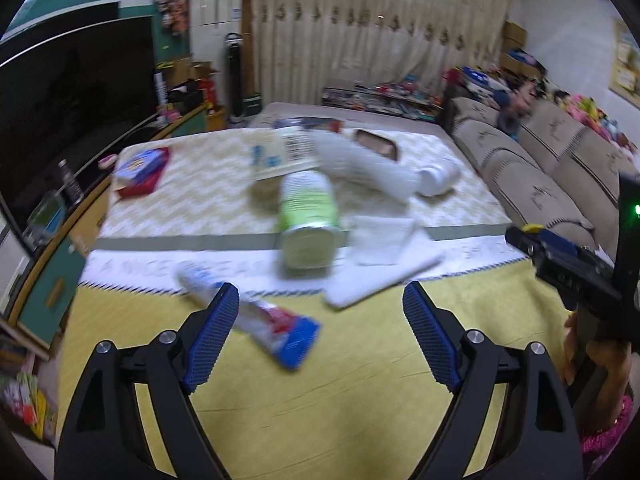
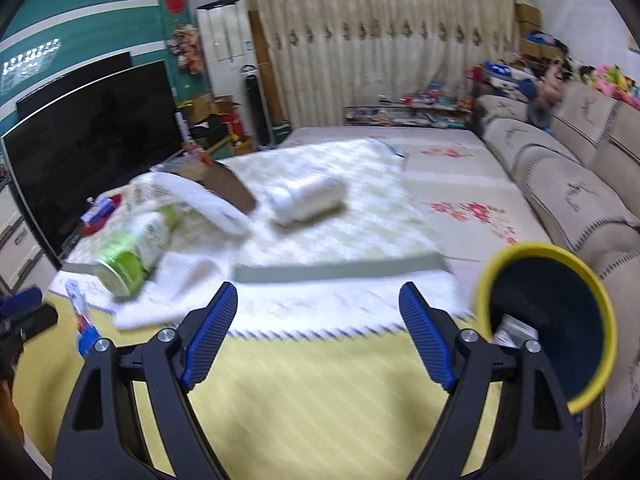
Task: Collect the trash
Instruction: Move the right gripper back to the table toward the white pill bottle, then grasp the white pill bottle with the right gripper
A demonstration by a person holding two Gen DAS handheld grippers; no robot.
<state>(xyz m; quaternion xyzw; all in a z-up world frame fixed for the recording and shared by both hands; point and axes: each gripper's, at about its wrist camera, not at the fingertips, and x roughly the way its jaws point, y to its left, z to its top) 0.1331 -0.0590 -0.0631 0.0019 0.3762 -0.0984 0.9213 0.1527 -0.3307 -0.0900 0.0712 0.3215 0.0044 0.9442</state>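
Trash lies on a yellow and white mat [image 1: 360,380]. A green-labelled can [image 1: 308,216] lies on its side, also in the right wrist view [image 2: 132,252]. A white, red and blue tube [image 1: 264,320] lies just ahead of my left gripper [image 1: 320,332], which is open and empty. A white folded cloth [image 1: 380,256], a white bottle [image 2: 308,196] and a brown-bottomed box [image 2: 228,188] lie further off. My right gripper [image 2: 318,332] is open and empty. A yellow-rimmed blue bin [image 2: 552,320] stands at its right.
A large black TV [image 2: 92,152] on a low cabinet stands to the left. A beige sofa [image 2: 572,184] runs along the right. Curtains [image 2: 380,40] and clutter fill the far wall. A red and blue packet [image 1: 140,168] lies at the mat's far left.
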